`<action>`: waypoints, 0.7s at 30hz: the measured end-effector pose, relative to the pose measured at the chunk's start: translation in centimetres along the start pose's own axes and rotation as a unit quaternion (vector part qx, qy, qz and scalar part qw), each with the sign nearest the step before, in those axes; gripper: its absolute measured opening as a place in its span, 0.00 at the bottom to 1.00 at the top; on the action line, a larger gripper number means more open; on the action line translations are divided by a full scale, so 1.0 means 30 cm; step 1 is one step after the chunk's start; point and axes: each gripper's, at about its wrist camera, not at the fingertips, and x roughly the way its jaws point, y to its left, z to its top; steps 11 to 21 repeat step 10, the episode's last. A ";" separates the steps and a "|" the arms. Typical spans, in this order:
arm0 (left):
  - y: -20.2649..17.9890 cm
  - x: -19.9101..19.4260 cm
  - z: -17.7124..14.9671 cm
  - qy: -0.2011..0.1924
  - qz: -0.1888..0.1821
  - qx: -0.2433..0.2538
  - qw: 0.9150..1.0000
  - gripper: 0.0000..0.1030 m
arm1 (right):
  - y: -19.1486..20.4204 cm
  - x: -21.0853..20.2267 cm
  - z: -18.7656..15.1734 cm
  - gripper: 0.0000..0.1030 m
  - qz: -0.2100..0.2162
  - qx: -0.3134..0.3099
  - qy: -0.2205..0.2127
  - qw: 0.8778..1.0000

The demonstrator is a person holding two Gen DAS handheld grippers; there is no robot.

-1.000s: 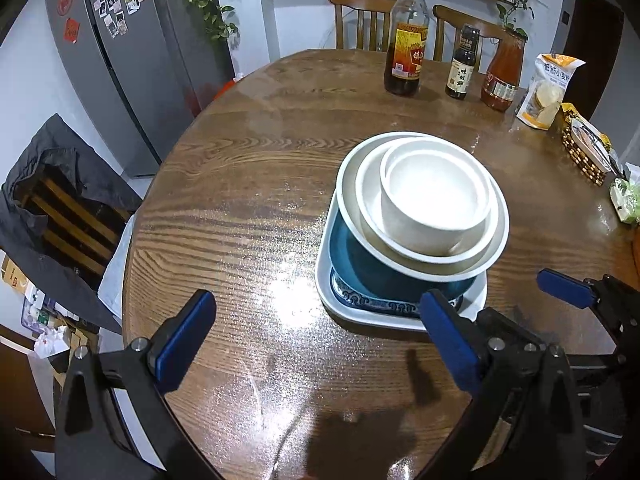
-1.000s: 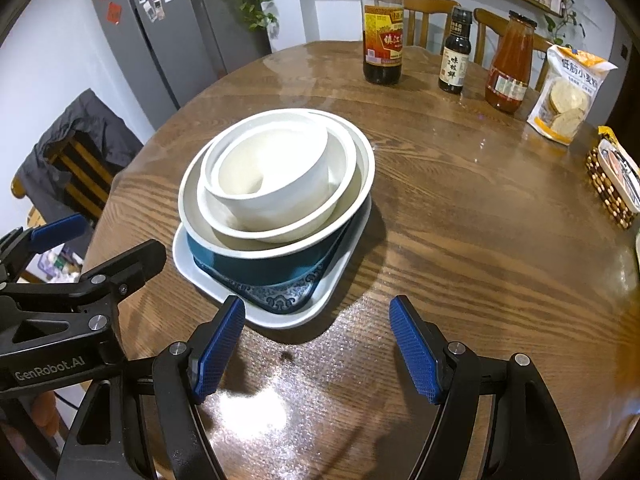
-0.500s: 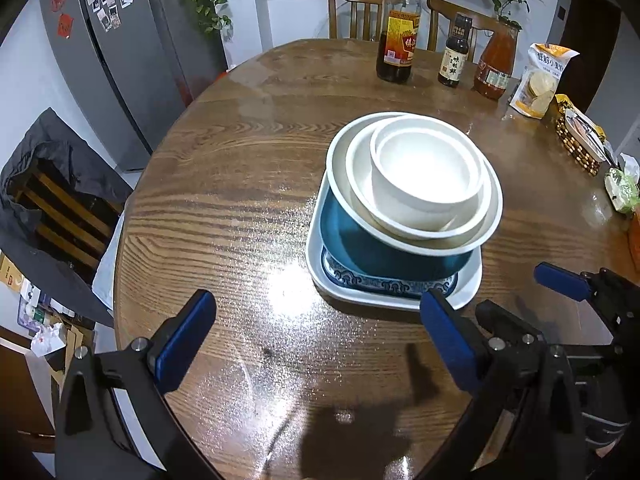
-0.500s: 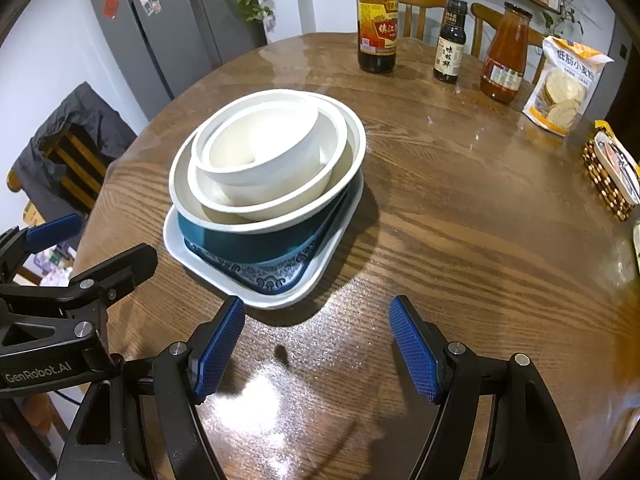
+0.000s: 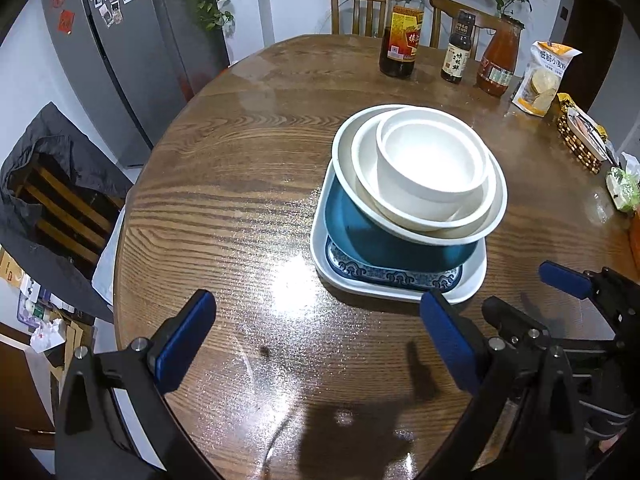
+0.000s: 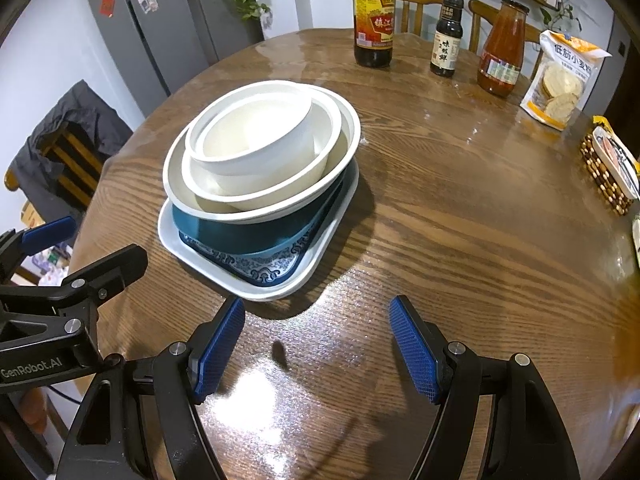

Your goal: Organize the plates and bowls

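A stack of dishes stands on the round wooden table [image 5: 224, 200]. A white square plate [image 5: 472, 284] [image 6: 320, 256] is at the bottom, then a blue patterned plate [image 5: 392, 276] [image 6: 260, 272], a teal bowl [image 5: 380, 240] [image 6: 256, 232], and three nested white bowls with the smallest bowl [image 5: 432, 160] [image 6: 256, 136] on top. My left gripper [image 5: 316, 336] is open and empty, short of the stack. My right gripper [image 6: 318, 344] is open and empty, just in front of the stack. Each gripper shows at the edge of the other's view.
At the far side stand a vinegar bottle [image 5: 400, 32] [image 6: 374, 20], a small dark sauce bottle [image 5: 456, 54] [image 6: 446, 40] and a red sauce bottle [image 5: 498, 64] [image 6: 502, 52]. A cracker bag [image 6: 564, 80] and a beaded basket [image 6: 612, 168] sit at right. A chair with a dark jacket [image 5: 48, 184] stands left.
Both grippers have pulled back and risen a little from the stack, so it looks farther away. Both stay open. The stack has not moved.
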 end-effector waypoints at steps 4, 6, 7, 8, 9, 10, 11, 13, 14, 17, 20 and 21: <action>0.003 0.001 0.003 -0.001 -0.001 0.000 1.000 0.99 | 0.003 -0.001 0.000 0.73 0.000 -0.002 0.000 1.000; 0.004 0.003 0.002 -0.001 0.002 0.000 1.000 0.99 | 0.003 0.001 0.001 0.73 -0.001 -0.003 0.000 1.000; 0.005 0.004 0.003 -0.001 0.004 0.000 1.000 0.99 | 0.003 0.002 0.001 0.73 -0.001 -0.003 0.000 1.000; 0.005 0.004 0.001 -0.001 0.005 0.000 1.000 0.99 | 0.004 0.001 0.001 0.73 -0.001 -0.002 0.000 1.000; 0.006 0.006 0.002 -0.001 0.007 0.000 1.000 0.99 | 0.004 0.002 0.001 0.73 -0.001 -0.002 0.000 1.000; 0.007 0.006 0.002 -0.001 0.009 0.000 1.000 0.99 | 0.004 0.002 0.001 0.73 -0.001 -0.002 0.001 1.000; 0.007 0.006 0.002 -0.001 0.009 0.000 1.000 0.99 | 0.004 0.002 0.001 0.73 -0.001 -0.002 0.001 1.000; 0.007 0.006 0.002 -0.001 0.009 0.000 1.000 0.99 | 0.004 0.002 0.001 0.73 -0.001 -0.002 0.001 1.000; 0.007 0.006 0.002 -0.001 0.009 0.000 1.000 0.99 | 0.004 0.002 0.001 0.73 -0.001 -0.002 0.001 1.000; 0.007 0.006 0.002 -0.001 0.009 0.000 1.000 0.99 | 0.004 0.002 0.001 0.73 -0.001 -0.002 0.001 1.000; 0.007 0.006 0.002 -0.001 0.009 0.000 1.000 0.99 | 0.004 0.002 0.001 0.73 -0.001 -0.002 0.001 1.000; 0.007 0.006 0.002 -0.001 0.009 0.000 1.000 0.99 | 0.004 0.002 0.001 0.73 -0.001 -0.002 0.001 1.000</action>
